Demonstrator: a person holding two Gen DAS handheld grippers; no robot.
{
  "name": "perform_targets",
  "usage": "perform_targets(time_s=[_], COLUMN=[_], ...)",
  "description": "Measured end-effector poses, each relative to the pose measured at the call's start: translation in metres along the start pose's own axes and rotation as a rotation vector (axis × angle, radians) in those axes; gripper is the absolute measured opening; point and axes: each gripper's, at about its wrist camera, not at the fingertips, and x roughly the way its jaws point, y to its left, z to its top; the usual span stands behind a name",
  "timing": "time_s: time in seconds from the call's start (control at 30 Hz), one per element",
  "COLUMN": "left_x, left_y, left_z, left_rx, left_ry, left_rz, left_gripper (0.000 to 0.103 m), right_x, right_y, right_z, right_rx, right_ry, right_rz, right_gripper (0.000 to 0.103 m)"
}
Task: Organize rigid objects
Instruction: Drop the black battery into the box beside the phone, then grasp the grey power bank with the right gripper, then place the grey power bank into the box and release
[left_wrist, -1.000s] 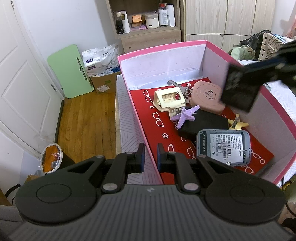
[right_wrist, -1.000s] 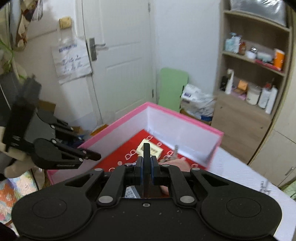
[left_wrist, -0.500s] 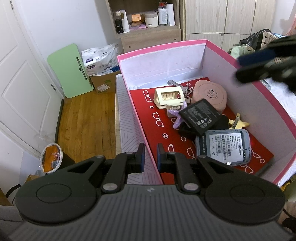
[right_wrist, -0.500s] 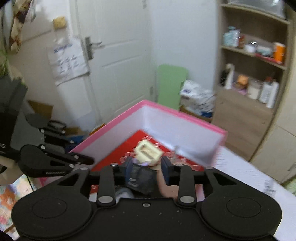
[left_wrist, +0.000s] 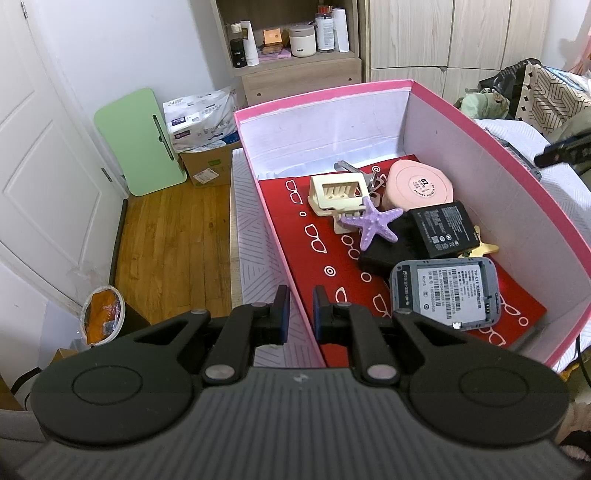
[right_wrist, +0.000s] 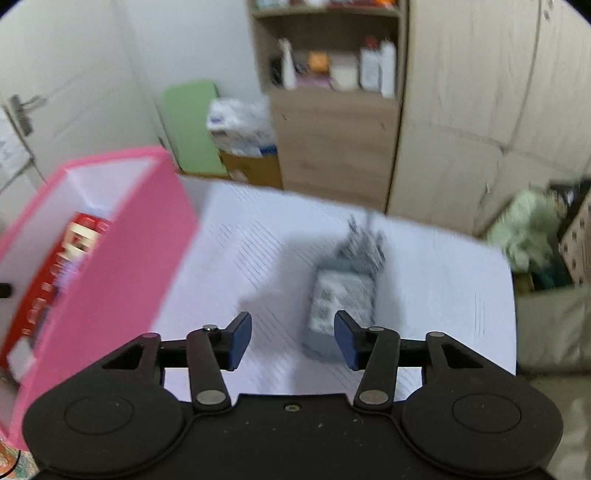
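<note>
A pink box (left_wrist: 491, 155) with a red patterned floor holds a black battery (left_wrist: 443, 229), a grey router (left_wrist: 445, 293), a purple starfish (left_wrist: 371, 229), a cream plastic part (left_wrist: 338, 194) and a pink round case (left_wrist: 419, 186). My left gripper (left_wrist: 298, 308) is shut on the box's near left wall. My right gripper (right_wrist: 292, 339) is open and empty over the white table, right of the pink box (right_wrist: 122, 258). A blurred grey block (right_wrist: 341, 301) with a spiky grey piece behind it lies just beyond the right fingers.
The white patterned tabletop (right_wrist: 258, 251) carries the box. A wooden shelf unit (left_wrist: 295, 55) and wardrobe stand behind. A green board (left_wrist: 142, 140) and a cardboard box (left_wrist: 207, 170) sit on the wooden floor at left. Clothes (right_wrist: 532, 225) are piled at right.
My right gripper opened and dropped the black battery into the box, then swung right out of the box to the table. The left gripper has not moved.
</note>
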Motion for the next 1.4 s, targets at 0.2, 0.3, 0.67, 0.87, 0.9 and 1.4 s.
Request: perform_targets(time_s=[0.2, 0.3, 0.67, 0.87, 0.9, 1.4], left_x=[0.0, 0.0, 0.001, 0.0, 0.0, -0.001], left_y=[0.0, -0.001, -0.002, 0.0, 0.0, 0.002], left_z=[0.0, 0.001, 0.002, 0.0, 0.0, 0.0], left_rx=[0.002, 0.005, 0.002, -0.002, -0.002, -0.009], left_ry=[0.001, 0.005, 0.002, -0.001, -0.001, -0.009], left_rz=[-0.002, 0.0, -0.003, -0.005, -0.006, -0.014], left_gripper=[0.011, 0.011, 0.011, 0.011, 0.011, 0.011], right_x=[0.039, 0.053, 0.058, 0.052, 0.05, -0.022], right_y=[-0.013, -0.019, -0.017, -0.009, -0.007, 0.045], right_z=[-0.003, -0.002, -0.004, -0.011, -0.013, -0.007], right_rx=[0.039, 0.068, 0.08, 0.09, 0.086, -0.031], right_ry=[0.057, 0.073, 0.005, -0.016, -0.02, -0.168], right_rz=[-0.093, -0.094, -0.137, -0.15, -0.146, -0.1], right_gripper=[0.068, 0.071, 0.064, 0.064, 0.064, 0.064])
